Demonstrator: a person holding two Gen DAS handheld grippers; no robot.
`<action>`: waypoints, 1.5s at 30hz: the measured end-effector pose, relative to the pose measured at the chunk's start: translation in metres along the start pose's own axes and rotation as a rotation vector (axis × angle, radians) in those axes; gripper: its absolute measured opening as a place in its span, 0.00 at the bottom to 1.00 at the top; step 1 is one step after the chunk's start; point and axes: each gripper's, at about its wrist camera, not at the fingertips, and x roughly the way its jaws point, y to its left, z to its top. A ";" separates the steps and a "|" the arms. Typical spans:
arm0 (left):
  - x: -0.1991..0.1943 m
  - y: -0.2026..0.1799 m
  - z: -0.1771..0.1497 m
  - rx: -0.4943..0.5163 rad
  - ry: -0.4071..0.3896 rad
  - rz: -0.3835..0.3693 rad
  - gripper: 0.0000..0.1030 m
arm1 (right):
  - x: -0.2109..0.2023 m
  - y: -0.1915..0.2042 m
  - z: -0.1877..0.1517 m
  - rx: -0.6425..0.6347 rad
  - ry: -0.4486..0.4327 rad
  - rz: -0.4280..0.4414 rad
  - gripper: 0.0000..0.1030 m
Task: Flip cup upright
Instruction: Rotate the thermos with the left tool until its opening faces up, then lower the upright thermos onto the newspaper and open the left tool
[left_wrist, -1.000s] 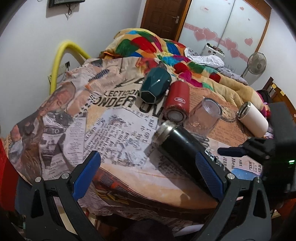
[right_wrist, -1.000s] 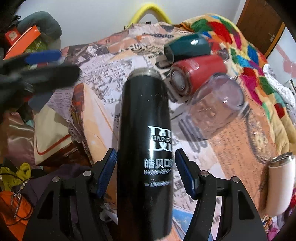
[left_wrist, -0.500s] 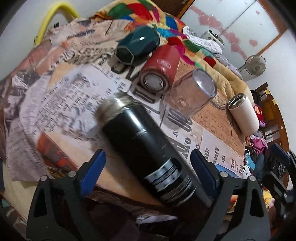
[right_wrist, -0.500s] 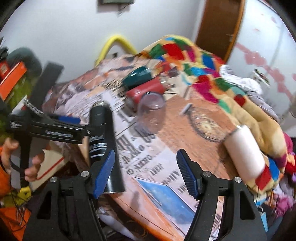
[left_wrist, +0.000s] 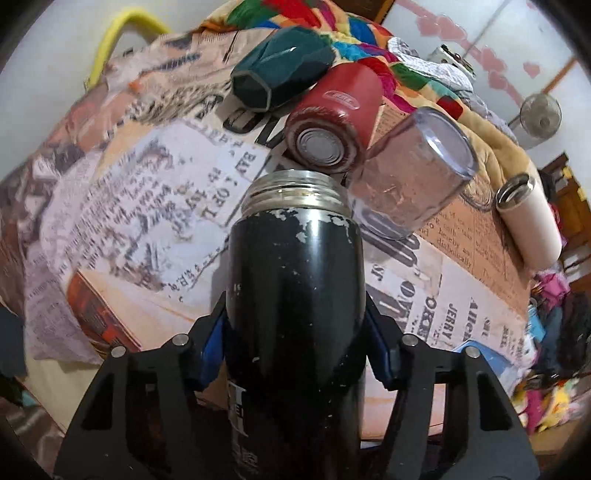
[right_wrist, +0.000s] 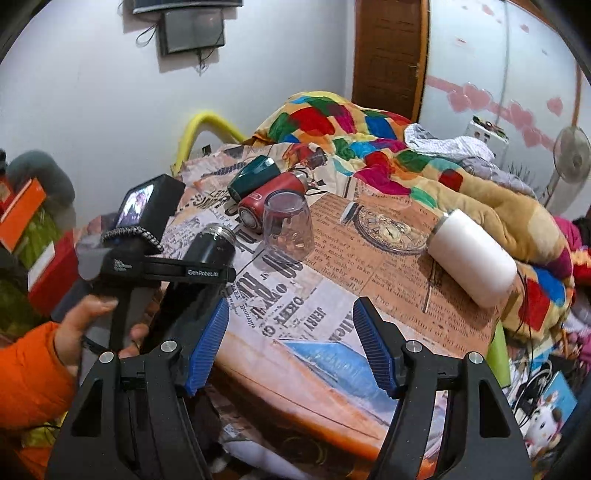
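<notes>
My left gripper is shut on the black flask, its steel mouth pointing away from me over the newspaper-print table cover. In the right wrist view the flask is held tilted at the table's left edge by the left gripper's body. My right gripper is open and empty above the table's front edge. A clear glass stands upside down; it also shows in the left wrist view. A red cup, a dark green cup and a white cup lie on their sides.
A colourful quilt is heaped behind the table. A fan stands at the far right. Boxes and clutter sit left of the table, cables and toys at the lower right.
My right gripper let go of the black flask and drew back. My left gripper moved in from the left and closed on the flask, lifting it off the table.
</notes>
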 end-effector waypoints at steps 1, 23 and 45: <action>-0.006 -0.004 -0.002 0.025 -0.021 0.008 0.62 | -0.001 -0.003 0.000 0.015 -0.003 -0.001 0.65; -0.165 -0.090 -0.019 0.381 -0.510 0.014 0.62 | -0.029 -0.029 0.000 0.116 -0.079 -0.049 0.65; -0.083 -0.115 0.002 0.442 -0.418 -0.031 0.62 | -0.028 -0.055 -0.008 0.159 -0.067 -0.119 0.66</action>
